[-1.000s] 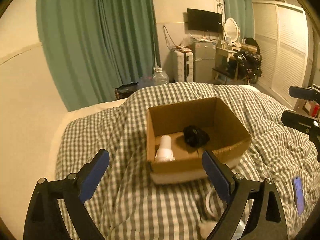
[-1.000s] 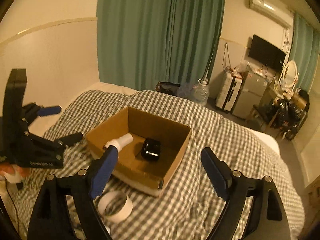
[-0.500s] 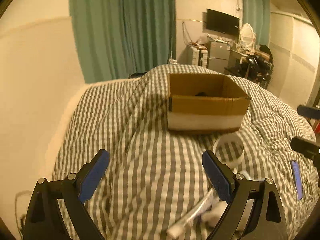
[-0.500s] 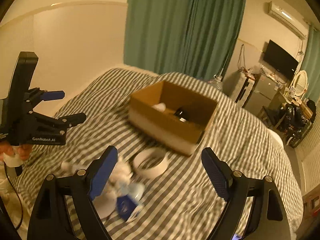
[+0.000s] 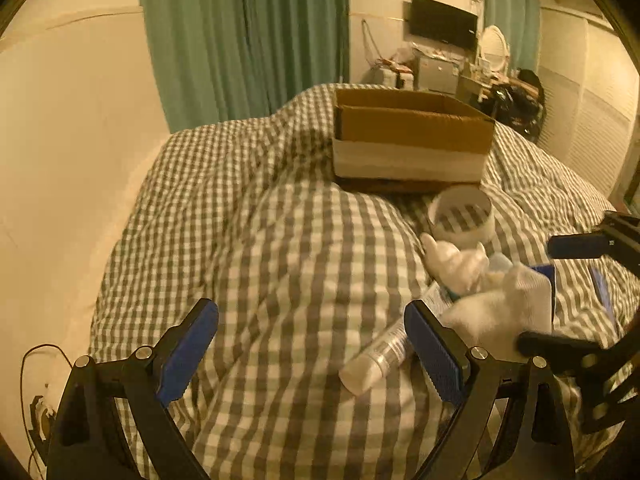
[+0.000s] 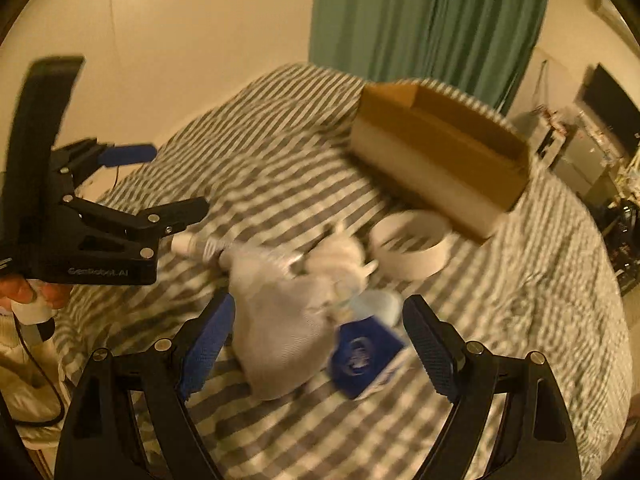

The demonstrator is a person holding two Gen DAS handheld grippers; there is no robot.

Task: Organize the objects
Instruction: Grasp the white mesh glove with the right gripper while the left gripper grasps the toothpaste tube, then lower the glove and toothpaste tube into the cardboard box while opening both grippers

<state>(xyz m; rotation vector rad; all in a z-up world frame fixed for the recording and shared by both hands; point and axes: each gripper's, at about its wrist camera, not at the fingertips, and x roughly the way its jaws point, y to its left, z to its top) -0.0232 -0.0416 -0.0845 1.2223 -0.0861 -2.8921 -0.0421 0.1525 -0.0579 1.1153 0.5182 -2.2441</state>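
A pile of loose items lies on the checked bedspread: a white sock (image 6: 280,320), a dark blue small box (image 6: 366,356), a white tube (image 5: 384,356) and a white tape roll (image 6: 408,244). Behind them stands an open cardboard box (image 5: 412,140), seen from the side, its inside hidden. My right gripper (image 6: 320,344) hovers open right over the sock and blue box, with nothing between its pads. My left gripper (image 5: 312,354) is open over bare bedspread, with the tube just off its right finger. In the right wrist view the left gripper (image 6: 180,178) shows at the left, held by a hand (image 6: 24,292).
The bed runs along a cream wall on the left, with green curtains (image 5: 248,32) behind it. A black cable (image 6: 44,380) hangs by the hand at the bed's near-left edge. Furniture and a wall screen (image 5: 442,22) stand far back on the right. The right wrist view is motion-blurred.
Both grippers have sunk and drawn back from the cardboard box. Its inside has dropped out of sight, and the pile of sock, tube, blue box and tape has come in under the fingers.
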